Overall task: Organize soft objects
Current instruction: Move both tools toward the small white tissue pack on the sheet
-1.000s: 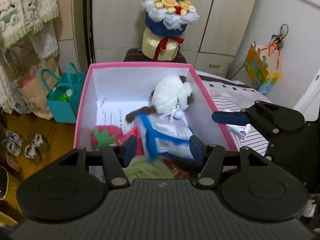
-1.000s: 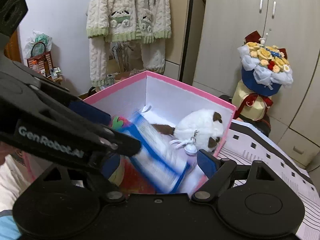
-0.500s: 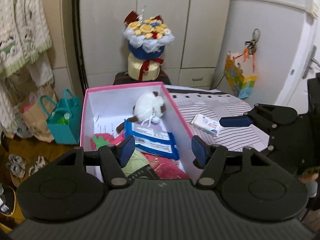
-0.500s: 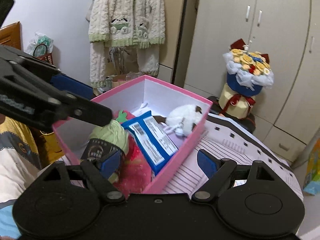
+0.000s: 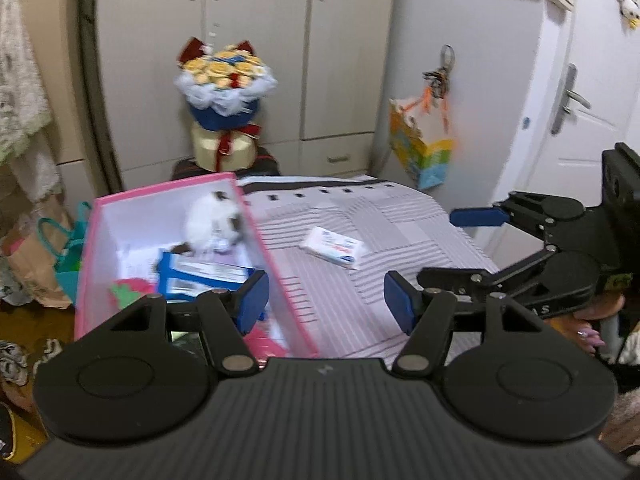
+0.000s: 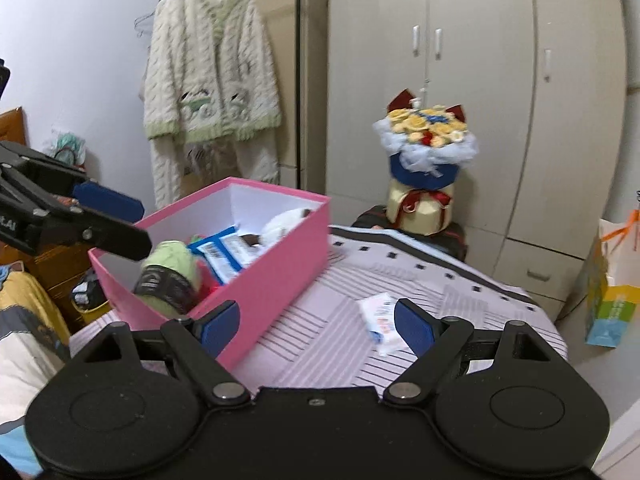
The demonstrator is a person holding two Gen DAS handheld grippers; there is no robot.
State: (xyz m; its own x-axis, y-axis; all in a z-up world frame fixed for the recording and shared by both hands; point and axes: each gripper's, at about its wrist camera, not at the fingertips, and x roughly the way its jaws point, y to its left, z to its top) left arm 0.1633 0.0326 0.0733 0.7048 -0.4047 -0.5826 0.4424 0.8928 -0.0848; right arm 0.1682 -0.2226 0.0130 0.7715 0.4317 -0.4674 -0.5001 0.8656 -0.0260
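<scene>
Bedding with a striped cover point(image 6: 320, 340) carries the pink box point(image 6: 276, 280), which serves as landmark. Box contents: white plush toy point(image 5: 212, 216) at the far end, blue-and-white packet point(image 5: 200, 274) at the middle, green yarn ball point(image 6: 170, 272) at the near end. All contents lie below the rim.

White tissue pack point(image 5: 334, 246) lies flat on the cover, right of the box and well apart from its long wall; bare striped fabric surrounds it on every side.

Left gripper point(image 5: 326, 300) hovers above the box's right rim, fingers moderately apart and empty after opening slightly. Right gripper point(image 6: 316, 328) hovers right of the box's near corner, fingers wide and empty; the tissue pack shows between its pads, untouched.
</scene>
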